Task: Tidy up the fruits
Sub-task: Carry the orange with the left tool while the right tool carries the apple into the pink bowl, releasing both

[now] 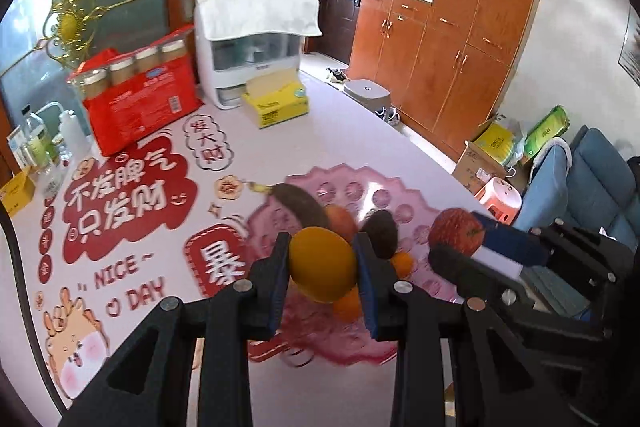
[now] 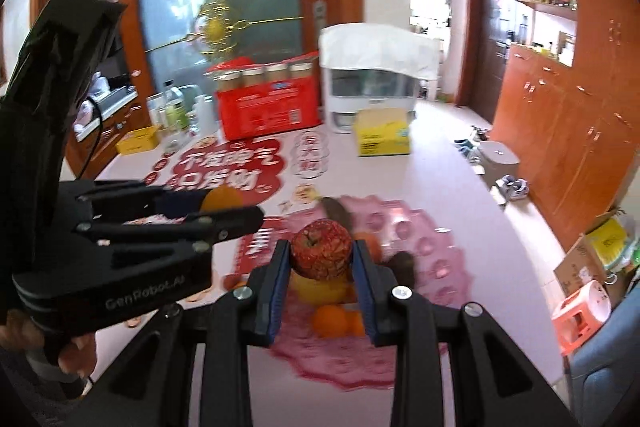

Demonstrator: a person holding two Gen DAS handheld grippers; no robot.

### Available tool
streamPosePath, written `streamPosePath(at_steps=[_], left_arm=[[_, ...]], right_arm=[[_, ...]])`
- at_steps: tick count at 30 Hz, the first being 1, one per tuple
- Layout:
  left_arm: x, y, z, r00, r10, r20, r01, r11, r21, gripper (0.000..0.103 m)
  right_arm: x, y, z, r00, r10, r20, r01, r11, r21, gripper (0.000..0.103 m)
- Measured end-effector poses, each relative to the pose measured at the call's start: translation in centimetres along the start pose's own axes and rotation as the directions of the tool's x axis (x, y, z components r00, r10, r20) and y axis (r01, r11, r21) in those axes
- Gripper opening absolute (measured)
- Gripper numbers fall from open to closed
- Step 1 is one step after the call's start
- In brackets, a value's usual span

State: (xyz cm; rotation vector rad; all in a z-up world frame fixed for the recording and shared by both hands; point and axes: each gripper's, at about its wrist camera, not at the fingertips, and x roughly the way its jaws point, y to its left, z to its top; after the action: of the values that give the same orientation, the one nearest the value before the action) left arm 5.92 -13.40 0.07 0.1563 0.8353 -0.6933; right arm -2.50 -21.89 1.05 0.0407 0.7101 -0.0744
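My left gripper (image 1: 322,259) is shut on a yellow-orange mango (image 1: 322,265) and holds it above the pink scalloped plate (image 1: 416,211); it also shows in the right wrist view (image 2: 224,205). My right gripper (image 2: 322,259) is shut on a red apple (image 2: 322,251) above the same plate (image 2: 432,239); the apple also shows in the left wrist view (image 1: 456,231). On the plate lie a dark banana (image 1: 298,205), small oranges (image 2: 332,321), a brown kiwi (image 1: 382,233) and a yellow fruit (image 2: 316,289) under the apple.
A red pack of jars (image 1: 140,91), a white appliance (image 1: 256,39) and a yellow tissue box (image 1: 278,103) stand at the table's back. Bottles (image 1: 38,143) stand at the far left. Wooden cabinets (image 1: 460,27), a blue sofa (image 1: 592,183) and a pink stool (image 2: 582,311) lie past the table's right edge.
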Motion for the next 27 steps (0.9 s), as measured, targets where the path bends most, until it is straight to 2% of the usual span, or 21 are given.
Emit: streamPosePath(at_steps=[7,11,20,27], left_arm=[[4.5,-3.3,0.6,0.997,0.063,-0.055,-0.063,0.998,0.0,0.029],[7.4,-4.1,0.2,0.99,0.104,-0.093,-0.106,0.994,-0.015,0.029],[11.1,-4.4,-1.8,0.974,0.153,-0.169,-0.165,0.985,-0.059,0.03],[12.5,-5.0,-2.7,0.962,0.178,-0.209,-0.193,0.98,-0.049,0.03]], right_arm=[[2.0,-5.6,0.1,0.998,-0.04,-0.042,0.04,0.999,-0.003,0.032],[4.3,-7.6,-0.5,0.994,-0.038,-0.098,0.035,0.999,-0.031,0.032],[7.9,-9.3,-2.1,0.983,0.007,-0.184,-0.019,0.998,-0.062,0.032],[9.7,-9.9,-3.2,0.967,0.028,-0.252,-0.045,0.997,-0.064,0.032]])
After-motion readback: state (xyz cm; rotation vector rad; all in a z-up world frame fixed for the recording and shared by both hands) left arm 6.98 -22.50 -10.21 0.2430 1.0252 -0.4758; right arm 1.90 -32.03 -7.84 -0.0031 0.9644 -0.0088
